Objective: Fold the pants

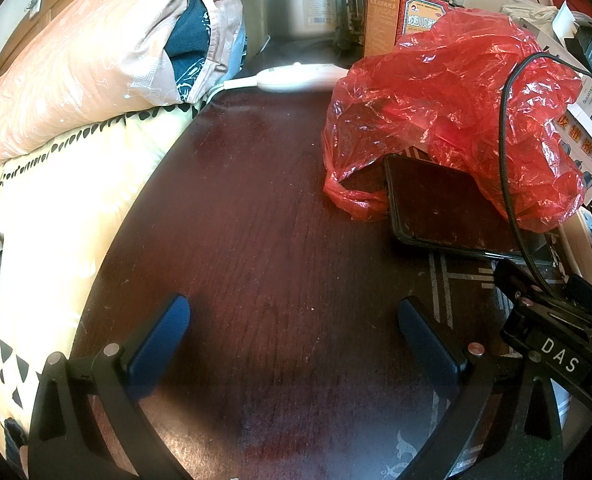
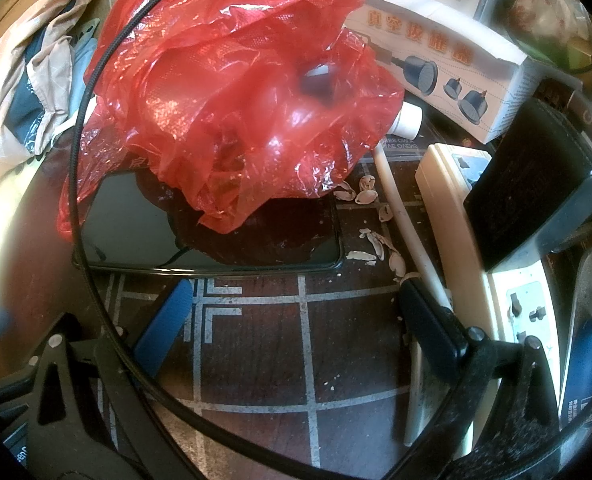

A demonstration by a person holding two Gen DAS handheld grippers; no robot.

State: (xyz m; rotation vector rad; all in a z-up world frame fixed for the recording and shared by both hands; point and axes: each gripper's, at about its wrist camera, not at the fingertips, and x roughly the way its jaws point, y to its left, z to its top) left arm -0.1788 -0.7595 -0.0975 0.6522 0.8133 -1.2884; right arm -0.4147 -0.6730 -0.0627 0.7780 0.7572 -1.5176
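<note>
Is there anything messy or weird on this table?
Yes. Broken nut shells lie scattered on the dark table beside the power strip. A crumpled red plastic bag droops over part of the phone. No pants are visible.

Table looks like dark reddish wood, grain showing, kinda dusty and matt. Red bag is thin crinkly plastic, super shiny. Phone has a glossy glass face. Bedding is soft matt cloth, box plain cardboard.
</note>
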